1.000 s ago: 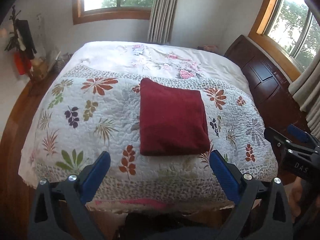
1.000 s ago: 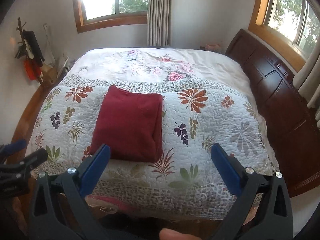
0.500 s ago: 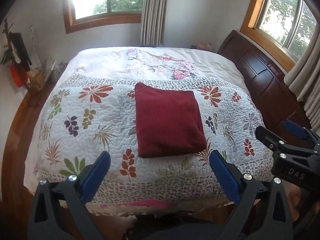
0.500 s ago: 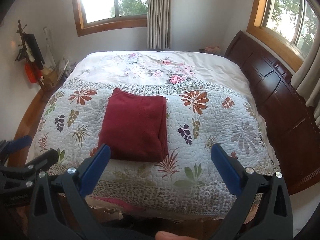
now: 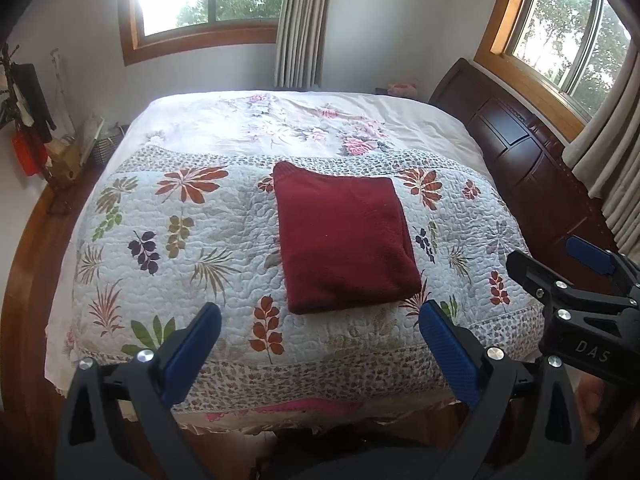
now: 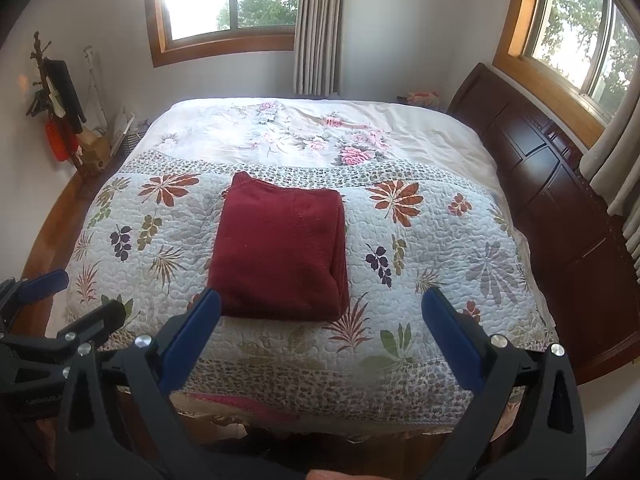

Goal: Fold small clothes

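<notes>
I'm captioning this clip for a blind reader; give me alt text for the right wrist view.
A folded dark red garment lies flat on a leaf-patterned quilt covering a bed. The open right gripper hovers at the near edge, holding nothing.

home bedroom, quilted bed [image 5: 168, 240], curtained windows [image 6: 224, 0]

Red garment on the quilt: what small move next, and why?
Probably none on it: keep both grippers back. The red garment already lies as a neat folded rectangle on the quilt, and the left gripper and right gripper are open, empty, short of it.
</notes>
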Available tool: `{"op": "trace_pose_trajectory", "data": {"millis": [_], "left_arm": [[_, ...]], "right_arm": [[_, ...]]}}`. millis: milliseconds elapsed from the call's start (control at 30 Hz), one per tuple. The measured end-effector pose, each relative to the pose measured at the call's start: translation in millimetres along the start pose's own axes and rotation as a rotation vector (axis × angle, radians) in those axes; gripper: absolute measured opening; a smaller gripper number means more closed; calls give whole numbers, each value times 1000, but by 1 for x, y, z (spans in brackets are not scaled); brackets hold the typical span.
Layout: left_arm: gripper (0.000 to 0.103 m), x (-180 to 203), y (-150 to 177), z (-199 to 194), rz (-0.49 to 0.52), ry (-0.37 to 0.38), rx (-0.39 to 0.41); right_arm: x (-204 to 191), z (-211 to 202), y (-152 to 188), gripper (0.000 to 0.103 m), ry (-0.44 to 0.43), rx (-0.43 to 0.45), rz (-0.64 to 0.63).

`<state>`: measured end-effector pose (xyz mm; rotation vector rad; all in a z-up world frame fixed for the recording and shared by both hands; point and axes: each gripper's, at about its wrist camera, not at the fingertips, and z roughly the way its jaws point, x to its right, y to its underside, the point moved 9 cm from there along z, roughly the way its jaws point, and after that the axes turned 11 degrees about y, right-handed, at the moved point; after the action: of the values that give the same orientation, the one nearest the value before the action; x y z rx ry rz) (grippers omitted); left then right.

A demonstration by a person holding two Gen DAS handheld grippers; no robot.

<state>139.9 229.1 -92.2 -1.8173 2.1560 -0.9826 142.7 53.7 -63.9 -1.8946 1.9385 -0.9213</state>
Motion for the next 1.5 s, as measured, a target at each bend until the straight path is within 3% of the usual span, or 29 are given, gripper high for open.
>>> {"op": "trace_pose_trajectory", "data": {"millis": [400,1500], "left_arm": [[99,-4,0,5,15,4,-15],[99,-4,-2,5,4,-20,-16]], "right_arm": [[2,3,-3,100,-19,-1,47],[1,13,-11,100,-14,1,24]]}}
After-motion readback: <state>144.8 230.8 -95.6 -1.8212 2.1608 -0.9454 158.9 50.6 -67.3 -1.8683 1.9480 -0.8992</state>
